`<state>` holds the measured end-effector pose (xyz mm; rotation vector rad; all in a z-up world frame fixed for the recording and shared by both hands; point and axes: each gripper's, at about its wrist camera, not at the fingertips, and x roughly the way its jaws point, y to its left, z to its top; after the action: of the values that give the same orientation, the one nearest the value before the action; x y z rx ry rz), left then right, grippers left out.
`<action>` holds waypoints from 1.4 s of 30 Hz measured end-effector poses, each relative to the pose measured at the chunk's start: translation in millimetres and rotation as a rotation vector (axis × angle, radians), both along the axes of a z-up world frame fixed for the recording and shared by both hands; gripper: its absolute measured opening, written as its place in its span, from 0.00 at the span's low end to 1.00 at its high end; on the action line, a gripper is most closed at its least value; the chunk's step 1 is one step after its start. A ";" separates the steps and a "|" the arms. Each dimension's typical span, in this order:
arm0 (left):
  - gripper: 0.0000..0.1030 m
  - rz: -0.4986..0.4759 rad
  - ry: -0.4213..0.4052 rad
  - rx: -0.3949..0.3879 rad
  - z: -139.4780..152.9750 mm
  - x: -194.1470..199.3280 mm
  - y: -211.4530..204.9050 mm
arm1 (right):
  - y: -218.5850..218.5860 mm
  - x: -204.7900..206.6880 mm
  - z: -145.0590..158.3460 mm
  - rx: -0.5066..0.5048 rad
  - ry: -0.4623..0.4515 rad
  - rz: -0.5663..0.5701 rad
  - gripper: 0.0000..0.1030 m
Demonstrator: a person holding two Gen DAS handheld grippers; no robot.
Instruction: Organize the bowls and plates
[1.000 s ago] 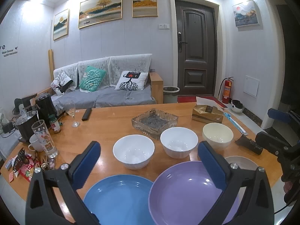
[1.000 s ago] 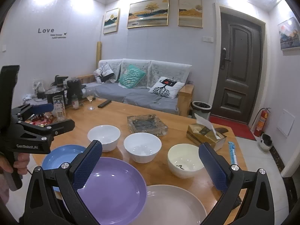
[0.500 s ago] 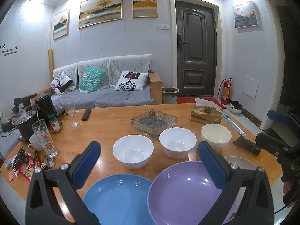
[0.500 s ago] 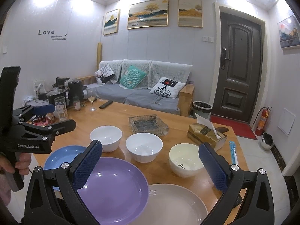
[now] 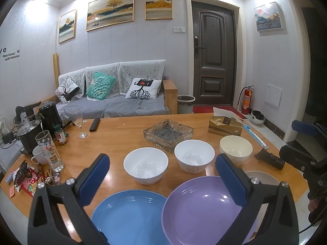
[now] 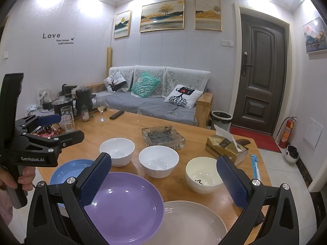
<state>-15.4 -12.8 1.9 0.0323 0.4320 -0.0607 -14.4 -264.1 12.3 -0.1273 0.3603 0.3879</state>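
Along the near edge of the table (image 5: 126,126) lie three plates: the blue plate (image 5: 130,216) to the left, the purple plate (image 5: 202,210) in the middle, the grey plate (image 6: 194,222) to the right. Just behind them stand two white bowls (image 5: 146,164) and, toward the right edge, a cream bowl (image 6: 202,174). My left gripper (image 5: 163,180) and my right gripper (image 6: 164,180) hover above the plates, both spread wide and holding nothing. Farther back sit a glass ashtray (image 5: 168,132) and a tissue box (image 6: 225,145).
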 end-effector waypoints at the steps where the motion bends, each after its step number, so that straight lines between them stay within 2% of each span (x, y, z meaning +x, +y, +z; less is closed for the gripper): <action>1: 1.00 -0.001 0.001 0.000 -0.5 0.7 -0.5 | 0.0 0.1 0.0 -0.001 0.000 0.000 0.99; 19: 1.00 0.002 -0.001 0.000 0.8 -0.8 0.1 | 3.0 0.1 -1.7 -0.003 0.008 -0.003 0.99; 30: 1.00 -0.015 -0.003 0.005 4.1 -2.1 -1.8 | -1.3 -4.3 0.2 0.045 -0.009 -0.029 0.99; 34: 1.00 -0.048 0.039 0.002 -1.4 1.2 1.0 | -3.9 -5.1 -2.0 0.036 0.012 -0.016 0.98; 35: 1.00 -0.057 0.060 -0.011 -4.2 1.9 3.1 | -3.7 -4.4 -5.1 0.026 0.031 -0.010 0.94; 36: 1.00 -0.070 0.093 -0.034 -8.3 4.1 6.5 | -3.7 -3.5 -7.9 0.019 0.046 -0.005 0.84; 38: 0.99 -0.090 0.144 -0.073 -16.7 6.4 11.9 | -4.1 -0.3 -19.6 0.000 0.097 -0.003 0.71; 42: 0.98 -0.117 0.251 -0.143 -43.4 13.6 25.7 | -7.4 5.9 -44.1 -0.008 0.204 -0.006 0.57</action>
<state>-1.7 12.9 -41.5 -0.0918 0.6755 -0.2120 -8.5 -271.5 -31.8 -0.0942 0.5633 0.3949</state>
